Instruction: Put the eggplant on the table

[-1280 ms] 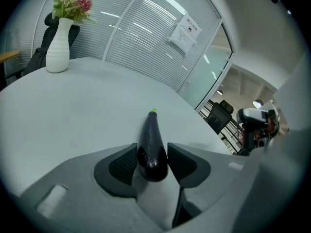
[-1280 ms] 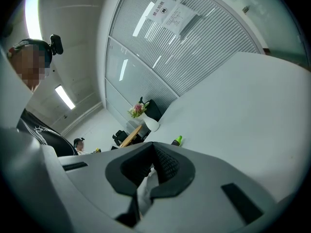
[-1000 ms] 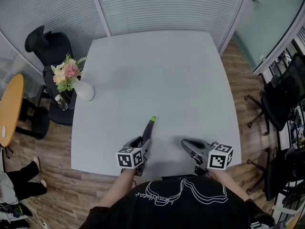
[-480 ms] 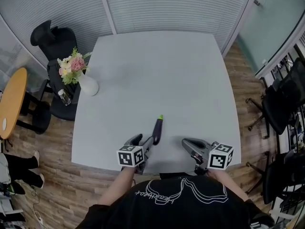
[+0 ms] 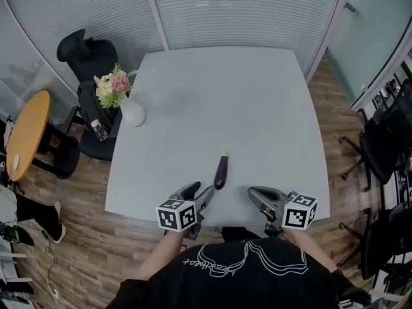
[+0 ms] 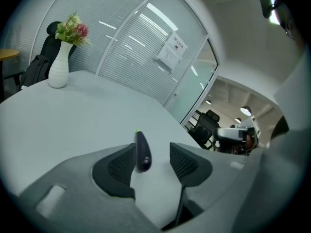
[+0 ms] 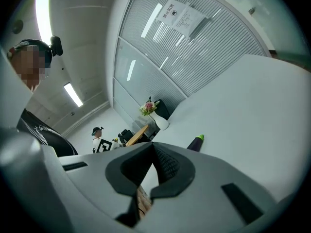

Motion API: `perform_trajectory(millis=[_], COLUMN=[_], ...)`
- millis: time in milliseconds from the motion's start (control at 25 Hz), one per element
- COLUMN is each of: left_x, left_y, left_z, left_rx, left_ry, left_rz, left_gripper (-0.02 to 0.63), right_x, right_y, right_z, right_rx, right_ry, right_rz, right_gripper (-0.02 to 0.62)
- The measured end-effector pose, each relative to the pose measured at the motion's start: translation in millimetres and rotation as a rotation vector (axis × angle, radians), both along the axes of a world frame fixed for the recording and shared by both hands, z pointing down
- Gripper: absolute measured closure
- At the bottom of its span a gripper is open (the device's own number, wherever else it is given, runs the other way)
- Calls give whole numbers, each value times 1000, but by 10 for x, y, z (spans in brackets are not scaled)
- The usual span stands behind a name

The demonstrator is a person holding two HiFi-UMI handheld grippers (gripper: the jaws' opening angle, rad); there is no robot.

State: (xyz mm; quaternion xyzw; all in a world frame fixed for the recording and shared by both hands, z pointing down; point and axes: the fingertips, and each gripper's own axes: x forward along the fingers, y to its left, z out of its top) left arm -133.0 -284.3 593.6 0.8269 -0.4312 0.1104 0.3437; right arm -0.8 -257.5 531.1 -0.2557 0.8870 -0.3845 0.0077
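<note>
Eggplant (image 5: pixel 221 172) flat on table (image 5: pixel 257 108), left tool (image 5: pixel 198 191) spread (right tool (image 5: pixel 253 193) pressed together)

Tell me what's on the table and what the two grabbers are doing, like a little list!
eggplant: purple, lying flat on the table, green tip pointing away from the person
table: pale grey
left gripper: jaws apart, the eggplant's near end sits between them, not squeezed
right gripper: jaws together, holding nothing, to the right of the eggplant
vase of flowers: standing upright at the table's left edge
</note>
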Motion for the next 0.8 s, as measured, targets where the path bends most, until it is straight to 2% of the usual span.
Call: perform_trajectory(millis=[360, 480, 560, 680, 800], left_x=[202, 315, 361, 388, 414], left_y=[516, 706, 820, 968, 1074], left_z=[-885, -1065, -1151, -1281, -1374], left_rx=[137, 188, 213, 229, 249], left_ry=[127, 113, 106, 142, 155], left_rz=[102, 158, 182, 199, 231], left_gripper=[420, 447, 476, 550, 575], right_x=[-93, -135, -173, -199, -218], right_y=[338, 485, 577, 682, 732], right_z=[-355, -441, -491, -548, -588], right_rx=[119, 157, 173, 186, 206], right_ry=[-16, -10, -21, -20, -17], right_rz=[-21, -45, -58, -62, -66], right_gripper=[586, 586, 586, 586, 586])
